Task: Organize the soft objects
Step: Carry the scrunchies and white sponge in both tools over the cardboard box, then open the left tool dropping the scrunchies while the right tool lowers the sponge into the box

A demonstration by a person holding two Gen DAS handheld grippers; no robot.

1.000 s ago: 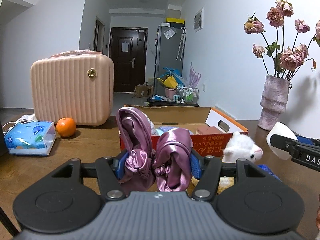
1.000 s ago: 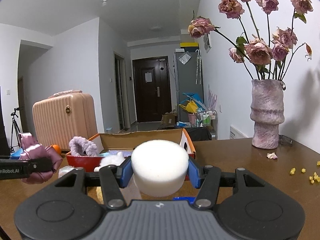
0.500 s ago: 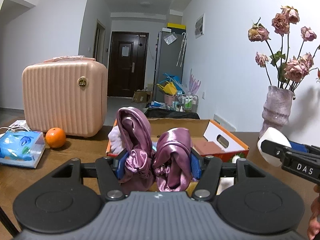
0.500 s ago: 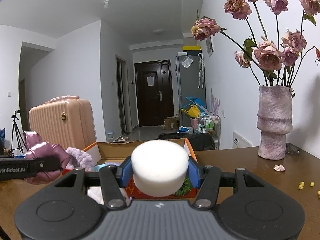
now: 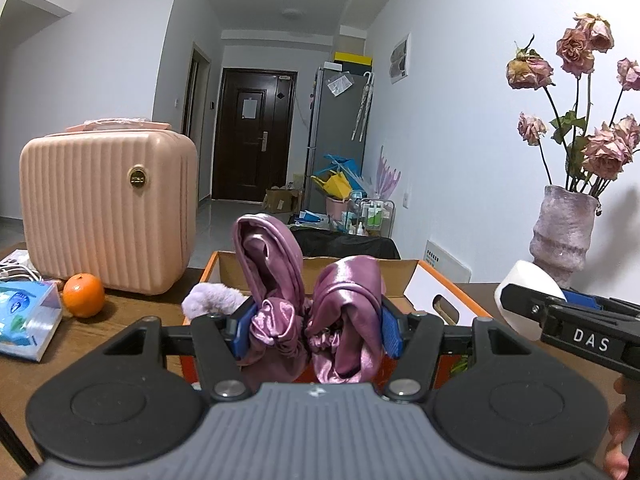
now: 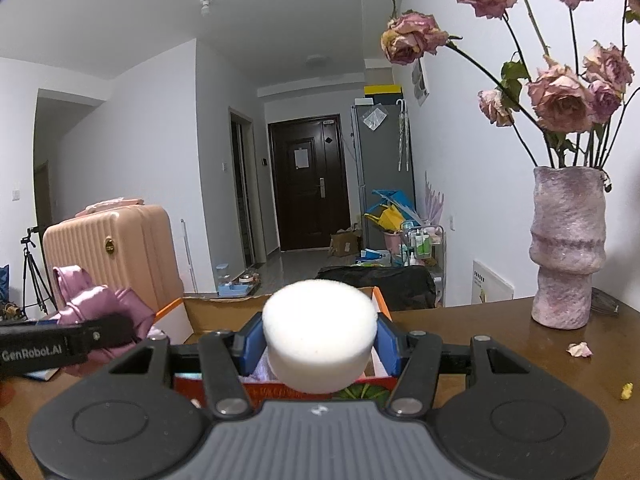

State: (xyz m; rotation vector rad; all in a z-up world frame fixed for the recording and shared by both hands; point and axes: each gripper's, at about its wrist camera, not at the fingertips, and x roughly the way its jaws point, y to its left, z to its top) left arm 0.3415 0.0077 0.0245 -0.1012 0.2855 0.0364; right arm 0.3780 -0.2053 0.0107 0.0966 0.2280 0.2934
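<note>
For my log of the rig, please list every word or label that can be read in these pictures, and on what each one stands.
"DAS": white letters on the side of the right gripper, left wrist view; the rest is cut off.
"GenRobot.AI": on the side of the left gripper, right wrist view.
Print on the red front of the cardboard box, the tissue pack and the door notice: unreadable.

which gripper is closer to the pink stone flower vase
Right. The right gripper, clamping the white foam puff, has the pink stone vase just off its right side; the left gripper sits farther left.
</note>
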